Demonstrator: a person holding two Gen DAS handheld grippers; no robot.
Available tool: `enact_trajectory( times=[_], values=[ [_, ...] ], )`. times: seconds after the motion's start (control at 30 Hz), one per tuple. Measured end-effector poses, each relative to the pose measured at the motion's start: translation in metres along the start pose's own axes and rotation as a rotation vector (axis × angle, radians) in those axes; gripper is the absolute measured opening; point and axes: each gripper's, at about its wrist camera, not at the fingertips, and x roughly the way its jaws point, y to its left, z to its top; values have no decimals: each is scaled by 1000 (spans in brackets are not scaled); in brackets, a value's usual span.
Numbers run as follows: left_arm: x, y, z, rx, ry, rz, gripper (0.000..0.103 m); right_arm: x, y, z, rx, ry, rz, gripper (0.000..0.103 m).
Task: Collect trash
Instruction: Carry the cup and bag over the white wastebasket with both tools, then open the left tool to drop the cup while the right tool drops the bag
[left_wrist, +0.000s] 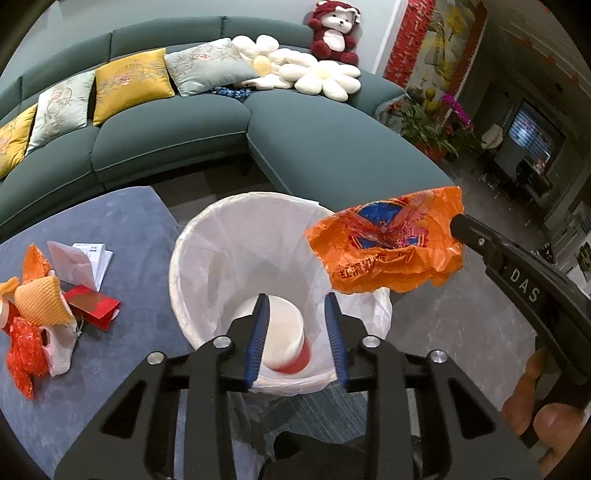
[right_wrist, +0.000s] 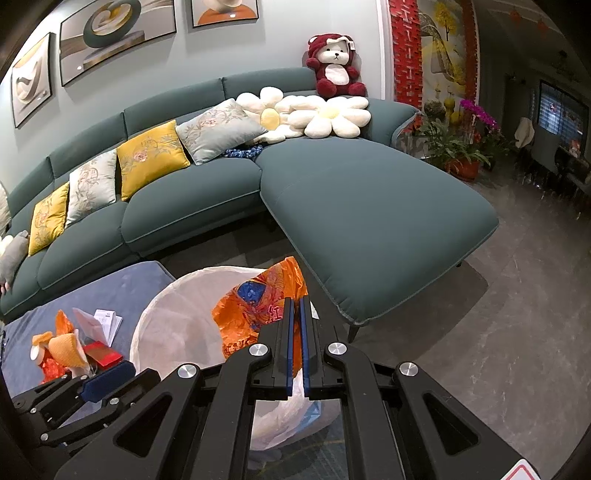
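The left gripper (left_wrist: 297, 299) hangs over the mouth of the white-lined trash bin (left_wrist: 177, 258), its blue-padded jaws spread with nothing pinched between them; a white paper cup with a red base (left_wrist: 280, 336) lies down inside the liner, seen in the gap between the jaws and below them. The right gripper (right_wrist: 296, 302) has its jaws pressed together on a crumpled orange plastic bag (right_wrist: 255, 314), which bulges out past the tips over the bin's far rim. In the left wrist view that orange bag (left_wrist: 388, 243) hangs at the bin's right edge, gripped at its right side by the black jaws, with fingers (left_wrist: 554, 421) of the person's hand on the handle behind. On the blue-grey bench (left_wrist: 110, 221) left of the bin lies more trash, well apart from both jaws: orange foam netting (left_wrist: 40, 299), a red box (left_wrist: 92, 304), folded white papers (left_wrist: 81, 258) and a crumpled red-orange wrapper (left_wrist: 26, 350). A green sofa (left_wrist: 177, 133) stands beyond.
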Motion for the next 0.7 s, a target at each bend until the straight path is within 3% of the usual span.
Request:
enact_trajectory(
  times=[0.13,0.7],
  values=[
    [-5,3,1,-12,-7,20,36,1,5,2,-6,-3,7,4],
    [-15,24,1,-65,-16,79,40,3,32,4,-59,0,39,6]
  ],
)
